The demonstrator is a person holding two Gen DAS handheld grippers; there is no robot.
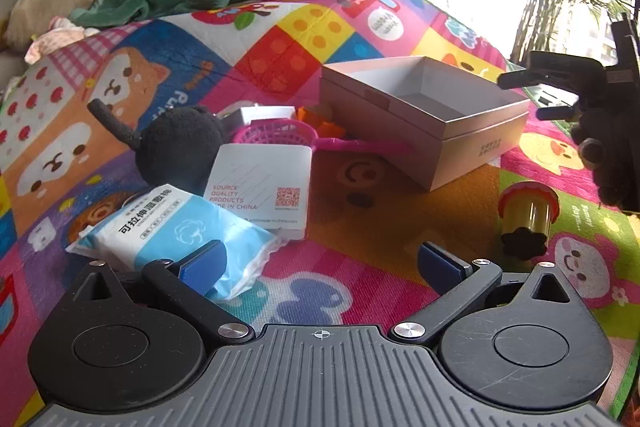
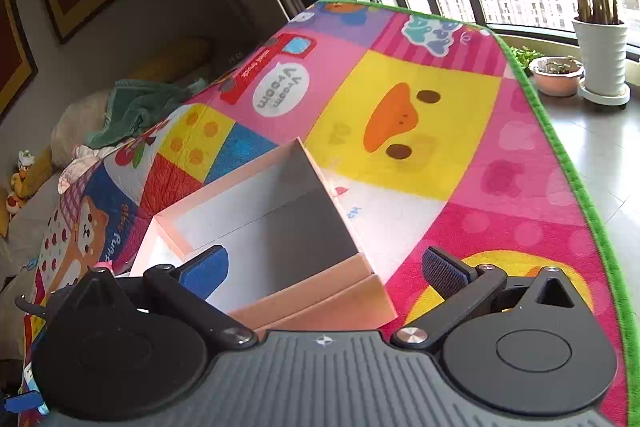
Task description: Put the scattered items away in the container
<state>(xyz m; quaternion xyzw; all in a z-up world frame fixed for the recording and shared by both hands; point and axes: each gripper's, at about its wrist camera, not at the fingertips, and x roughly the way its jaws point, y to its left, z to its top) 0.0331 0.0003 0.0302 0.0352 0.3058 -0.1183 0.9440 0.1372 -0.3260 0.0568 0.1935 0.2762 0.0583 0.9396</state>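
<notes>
On the colourful play mat [image 1: 360,227]: open pink box [image 1: 424,115], empty inside; beside it pink toy basket [image 1: 276,137], black plush [image 1: 180,147], white card box [image 1: 260,187], blue tissue pack [image 1: 176,227], yellow cup [image 1: 528,219]. Left claw [image 1: 320,263] wide apart, holding nothing. Right claw [image 2: 326,271] spread fully over the box, empty.

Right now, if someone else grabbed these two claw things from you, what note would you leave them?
Left gripper: open, empty, low over the play mat by the wipes pack.
Right gripper: open, empty, over the box.
The box looks empty, so nothing visibly done.
Left: wipes pack, white card, black plush ball, pink toy strainer, orange pieces and toy cup, all on the mat.
</notes>
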